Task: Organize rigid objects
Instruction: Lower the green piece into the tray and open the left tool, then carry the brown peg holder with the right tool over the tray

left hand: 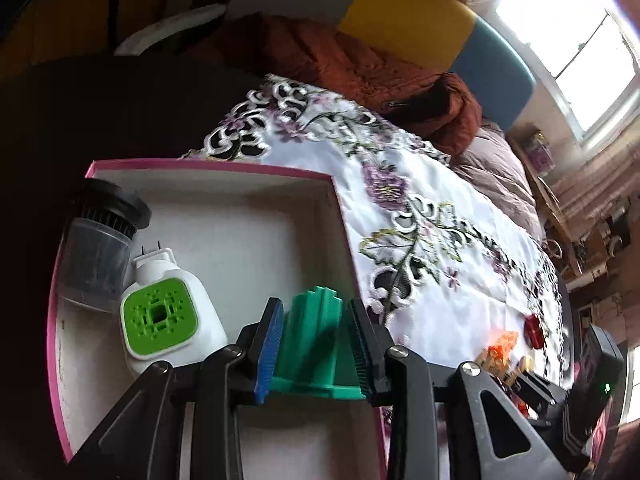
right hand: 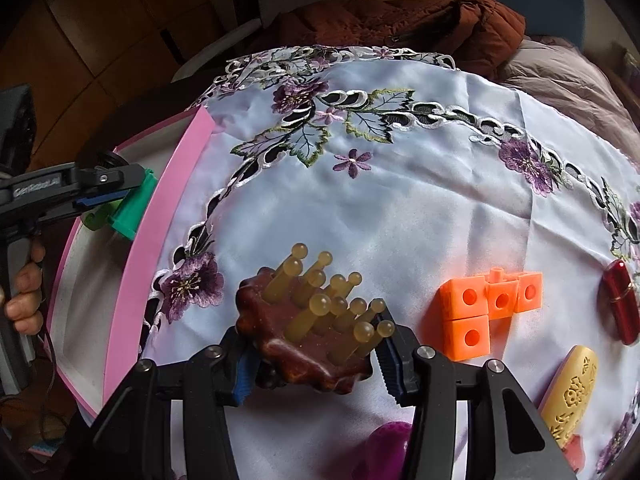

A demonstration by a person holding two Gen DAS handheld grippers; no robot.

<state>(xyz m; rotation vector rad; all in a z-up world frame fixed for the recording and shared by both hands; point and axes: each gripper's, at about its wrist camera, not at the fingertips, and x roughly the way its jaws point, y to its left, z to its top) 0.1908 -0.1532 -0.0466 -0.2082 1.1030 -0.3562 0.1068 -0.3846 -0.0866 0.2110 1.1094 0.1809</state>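
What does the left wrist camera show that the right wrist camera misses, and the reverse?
Only the left wrist: the white plug-in device and the dark-capped jar lying in the pink box. Only the right wrist: the right gripper shut on the brown massager, and the yellow carved piece. Both show the left gripper holding the green plastic piece, the orange blocks and the red cylinder.

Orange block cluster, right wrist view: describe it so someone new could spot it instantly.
Start from the white embroidered tablecloth. Just right of the right gripper, which is shut on a brown massager with amber pegs, sit the orange blocks, short of the dark red capsule. It is the only bright orange piece: joined cubes, each face with a round hole.
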